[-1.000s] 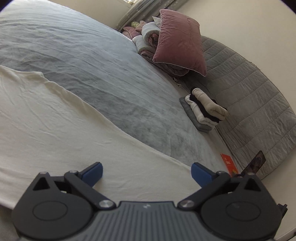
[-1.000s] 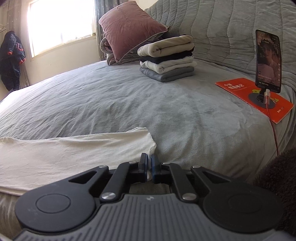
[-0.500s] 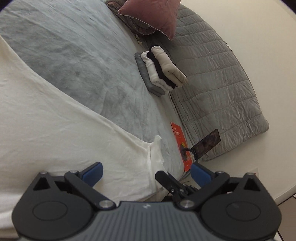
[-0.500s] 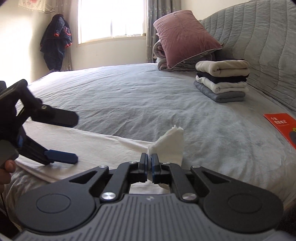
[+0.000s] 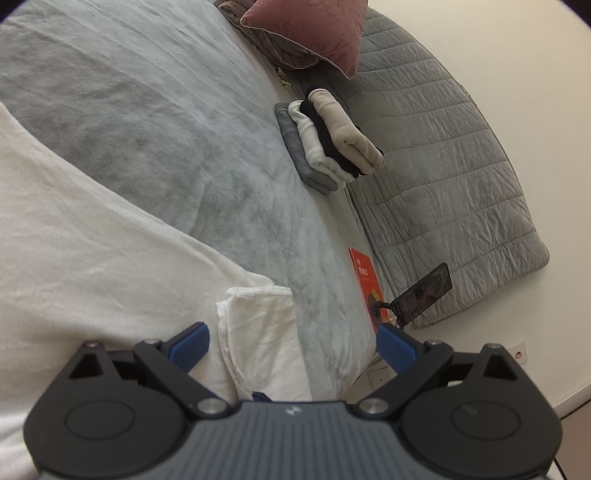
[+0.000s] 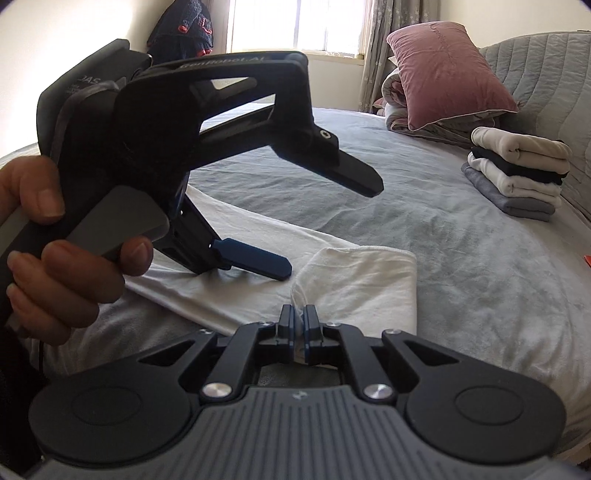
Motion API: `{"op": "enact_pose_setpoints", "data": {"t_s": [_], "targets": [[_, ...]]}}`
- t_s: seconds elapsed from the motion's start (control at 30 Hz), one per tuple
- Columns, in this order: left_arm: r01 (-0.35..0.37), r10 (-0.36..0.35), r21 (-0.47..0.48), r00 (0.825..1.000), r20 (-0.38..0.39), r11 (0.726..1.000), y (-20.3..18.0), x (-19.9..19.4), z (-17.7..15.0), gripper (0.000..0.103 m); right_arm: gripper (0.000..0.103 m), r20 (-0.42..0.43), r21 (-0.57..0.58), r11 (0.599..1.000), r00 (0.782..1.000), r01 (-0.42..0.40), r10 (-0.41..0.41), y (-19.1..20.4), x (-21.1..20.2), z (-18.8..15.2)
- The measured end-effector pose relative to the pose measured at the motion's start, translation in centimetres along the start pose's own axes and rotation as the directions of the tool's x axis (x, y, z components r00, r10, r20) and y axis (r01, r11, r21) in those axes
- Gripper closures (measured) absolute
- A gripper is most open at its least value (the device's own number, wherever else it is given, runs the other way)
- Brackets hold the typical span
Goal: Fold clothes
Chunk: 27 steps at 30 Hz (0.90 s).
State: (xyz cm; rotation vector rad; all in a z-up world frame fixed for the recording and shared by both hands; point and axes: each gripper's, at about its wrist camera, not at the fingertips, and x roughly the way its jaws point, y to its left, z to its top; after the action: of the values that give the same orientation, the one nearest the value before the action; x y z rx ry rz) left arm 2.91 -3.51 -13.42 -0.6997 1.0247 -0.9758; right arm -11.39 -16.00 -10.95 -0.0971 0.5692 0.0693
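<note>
Left gripper (image 5: 293,341) is sitting wide open over the bed (image 5: 155,122), a folded-over corner of the white garment (image 5: 258,332) lying between its blue fingers (image 5: 190,345), with a clothes stack (image 5: 328,144), pillow (image 5: 314,29) and phone (image 5: 424,295) lying beyond.

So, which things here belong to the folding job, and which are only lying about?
Job in hand:
- white garment, corner folded over
- right gripper, jaws opening, cloth between them
- left gripper, open
- stack of folded clothes

Lying about:
- pink pillow
- phone
- red booklet
</note>
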Motion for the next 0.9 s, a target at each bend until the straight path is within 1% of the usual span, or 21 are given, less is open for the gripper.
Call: {"op": "enact_pose_setpoints", "data": {"t_s": [0.07,0.17,0.23,0.27,0.3,0.4,0.57,0.6,0.67,0.7,0.73,0.8,0.9], "targets": [[0.006,-0.006,-0.018,1.0,0.009,1.0,0.2,-0.1,0.1,0.007,0.092,0.007,-0.004,1.0,1.0,0.006,-0.006,0.1,0.0,-0.2],[0.004,-0.003,-0.037,1.0,0.024,0.999,0.5,-0.3,0.2,0.01,0.088,0.017,-0.012,1.0,1.0,0.016,-0.016,0.3,-0.4,-0.4],[-0.004,0.006,-0.044,0.999,0.031,0.999,0.6,-0.4,0.2,0.015,0.078,0.027,-0.013,0.999,0.999,0.029,-0.029,0.3,-0.6,-0.5],[-0.01,0.011,-0.045,0.999,0.033,0.999,0.7,-0.4,0.3,0.016,0.065,0.035,-0.014,0.999,0.999,0.035,-0.035,0.3,-0.8,-0.5],[-0.017,0.018,-0.044,0.999,0.035,0.999,0.7,-0.4,0.3,0.018,0.059,0.044,-0.017,0.999,0.998,0.041,-0.04,0.3,-0.9,-0.6],[-0.039,0.04,-0.025,0.999,0.037,0.999,0.5,-0.1,0.3,0.022,0.059,0.05,-0.029,0.999,0.998,0.044,-0.043,0.2,-1.0,-0.6],[-0.053,0.053,-0.003,0.998,0.034,0.999,0.1,0.3,0.3,0.022,0.059,0.037,-0.04,0.999,0.999,0.026,-0.025,0.3,-0.1,-0.2],[-0.055,0.055,0.0,0.998,0.033,0.998,0.1,0.3,0.3,0.022,0.059,0.028,-0.045,0.999,0.999,0.027,-0.026,0.4,0.1,-0.2],[-0.063,0.063,0.0,0.998,0.029,0.998,0.0,0.4,0.3,0.022,0.074,0.014,-0.048,0.998,0.999,0.03,-0.029,0.5,0.4,-0.2],[-0.072,0.072,-0.002,0.997,0.022,0.997,-0.1,0.4,0.4,0.022,0.094,0.012,-0.032,0.999,0.999,0.032,-0.031,0.2,0.4,-0.2],[-0.081,0.081,-0.004,0.997,0.015,0.997,-0.1,0.4,0.5,0.022,0.097,0.01,-0.008,0.999,0.999,0.032,-0.032,-0.1,0.4,-0.1],[-0.108,0.108,-0.003,0.994,-0.003,0.994,-0.5,0.4,0.7,0.022,0.097,0.018,0.091,0.996,1.0,0.006,-0.008,-1.4,0.0,0.0],[-0.125,0.126,0.014,0.992,-0.031,0.992,-1.1,0.4,0.7,0.022,0.097,0.041,0.226,0.974,0.999,-0.036,0.028,-3.4,-0.7,0.1]]}}
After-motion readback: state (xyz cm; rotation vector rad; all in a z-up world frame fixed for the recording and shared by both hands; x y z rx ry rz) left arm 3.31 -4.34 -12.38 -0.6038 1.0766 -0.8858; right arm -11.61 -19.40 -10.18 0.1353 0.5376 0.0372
